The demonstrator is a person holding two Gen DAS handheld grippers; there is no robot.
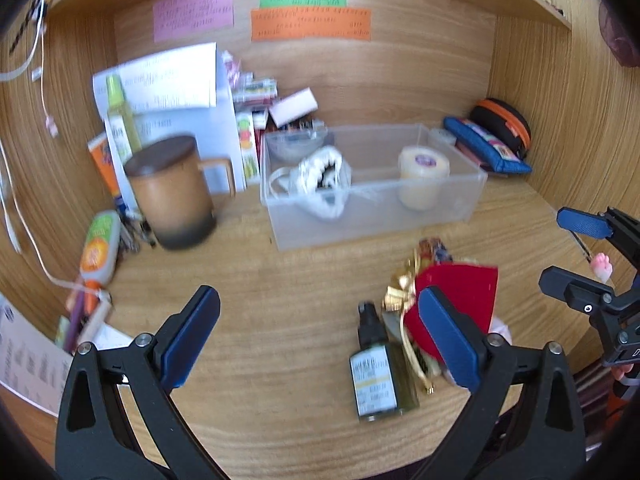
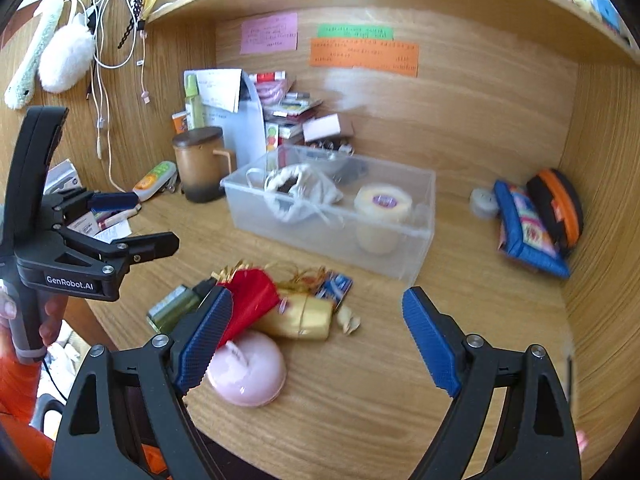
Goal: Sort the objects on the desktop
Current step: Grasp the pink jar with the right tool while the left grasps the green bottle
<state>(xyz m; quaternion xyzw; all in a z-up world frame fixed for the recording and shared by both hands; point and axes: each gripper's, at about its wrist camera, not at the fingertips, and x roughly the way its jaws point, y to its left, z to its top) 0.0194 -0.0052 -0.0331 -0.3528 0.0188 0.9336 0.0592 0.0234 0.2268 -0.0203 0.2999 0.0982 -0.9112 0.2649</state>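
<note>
Mug (image 1: 172, 196): standing lidded at the left, just beside the pens and tubes; a wide sweep of the left arm could be knocking it over.
Left gripper (image 1: 320, 336): hanging over bare desk with jaws wide apart and nothing between them; its right finger is crowding the green bottle (image 1: 378, 376) and could be nudging it off the near edge.
Clear bin (image 1: 472, 196): sitting mid-desk, already holding a white pouch and a tape roll; a careless drop could be tipping the roll.
Loose pile: the red wrapper (image 2: 250, 300), gold packet (image 2: 300, 318) and pink dome (image 2: 250, 374) are lying in front of the bin, overlapping, so one pinch may be dragging a neighbour along.
Right gripper (image 2: 318, 340): spread wide and empty, its left finger overlapping the dome in view; closing off-centre could be squirting that rounded shape away.
</note>
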